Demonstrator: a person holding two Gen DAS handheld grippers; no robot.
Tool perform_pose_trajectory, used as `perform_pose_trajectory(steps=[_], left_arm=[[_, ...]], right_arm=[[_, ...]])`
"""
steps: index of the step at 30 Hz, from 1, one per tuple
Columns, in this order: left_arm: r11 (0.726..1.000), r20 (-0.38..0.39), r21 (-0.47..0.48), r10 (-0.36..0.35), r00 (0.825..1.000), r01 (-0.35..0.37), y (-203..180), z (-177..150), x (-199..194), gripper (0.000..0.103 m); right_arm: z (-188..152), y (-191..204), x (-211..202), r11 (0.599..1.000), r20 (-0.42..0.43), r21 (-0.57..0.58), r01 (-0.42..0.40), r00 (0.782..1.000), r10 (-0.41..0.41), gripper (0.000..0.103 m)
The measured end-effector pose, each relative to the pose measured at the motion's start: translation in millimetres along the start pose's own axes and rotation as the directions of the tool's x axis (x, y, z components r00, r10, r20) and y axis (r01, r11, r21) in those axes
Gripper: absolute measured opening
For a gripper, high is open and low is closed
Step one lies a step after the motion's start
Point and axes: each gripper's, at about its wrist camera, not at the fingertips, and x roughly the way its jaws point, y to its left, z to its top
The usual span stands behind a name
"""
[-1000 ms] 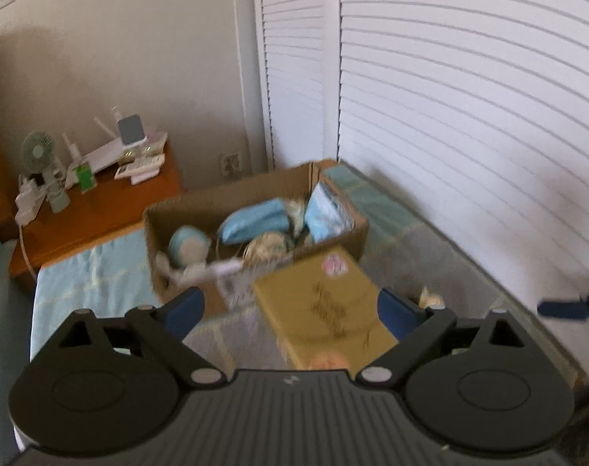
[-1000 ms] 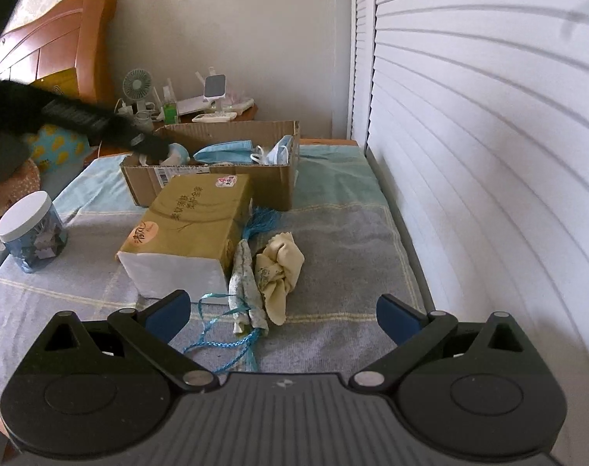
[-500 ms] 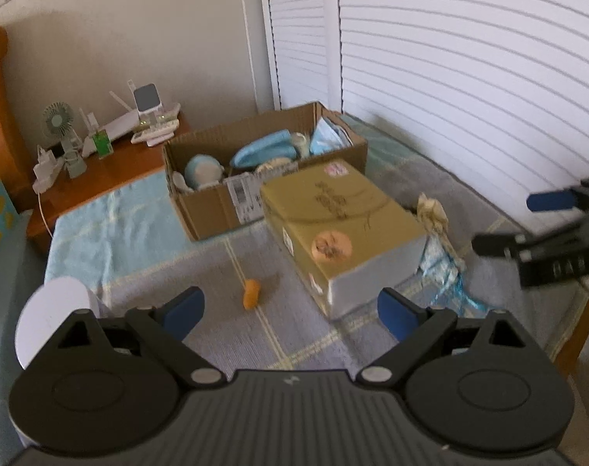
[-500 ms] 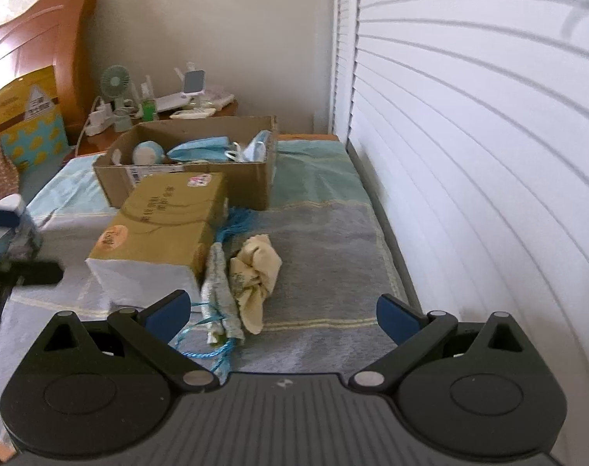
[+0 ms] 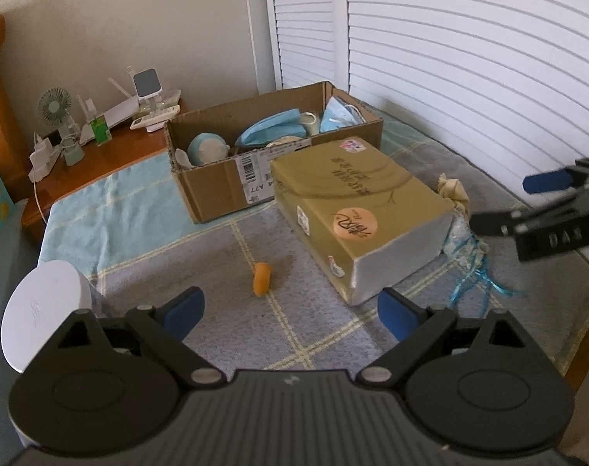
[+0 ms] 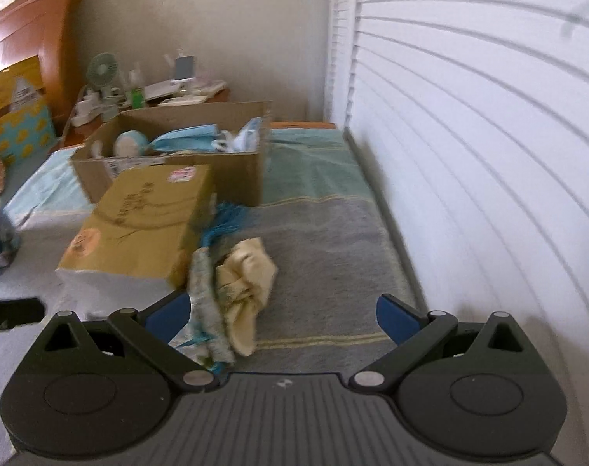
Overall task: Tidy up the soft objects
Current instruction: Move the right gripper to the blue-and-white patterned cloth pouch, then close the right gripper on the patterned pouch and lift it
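1. At the far left of the left wrist view a white-lidded jar (image 5: pixel 46 310) stands on the bedspread (image 5: pixel 147 209), just beside the left gripper (image 5: pixel 290 310), whose jaws are spread wide with nothing between them.

2. A small orange object (image 5: pixel 262 279) lies alone on the cloth, ahead of the left gripper and roughly centred between its blue pads — it looks soft, though its shape is hard to make out.

3. Further back sits an open cardboard box (image 5: pixel 224 190) that already holds face masks and other soft things; it appears to be the collecting place.

4. A closed tan package (image 5: pixel 352 209) lies against the front of that box, between the orange object and the cloth pile.

5. On the package's right side a crumpled cream cloth (image 6: pixel 248 279), a patterned rag (image 6: pixel 201 291) and blue string (image 5: pixel 473 272) lie together. In the right wrist view they sit just ahead of the right gripper (image 6: pixel 283 314), toward its left pad, and its jaws too are wide and empty.

6. The step in hand appears to be the approach to a pickup — nothing is grasped yet. The next move probably calls for lowering the right gripper and shifting it left so the cream cloth sits between the pads, then closing gently, because loose fabric may drag the string along.
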Motion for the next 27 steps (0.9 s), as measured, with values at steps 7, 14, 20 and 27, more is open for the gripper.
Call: perform_pose_trajectory(steps=[7,14,20,27], left_arm=[[1.000,-0.009,-0.001,-0.010,1.000,0.010,-2,-1,4,0.096],[1.000,-0.016,-0.004,-0.006,1.000,0.005,-2,-1,5,0.096],[1.000,-0.013,0.000,-0.015,1.000,0.015,-5,-2,5,0.096],[1.000,-0.012,-0.004,-0.021,1.000,0.021,-5,-3,3,0.096]], right_arm=[[-6,11,16,1.000,-0.039,-0.025,-0.013,0.999,0.012,0.103],[-6,0,17,0.998,-0.015,-0.007,0.059,0.998,-0.059,0.103],[-9,-11,14,0.993,0.002,-0.009,0.117,0.993,-0.117,0.102],[-14,-12,14,0.987,-0.005,-0.041,0.158,0.987,-0.159,0.094]])
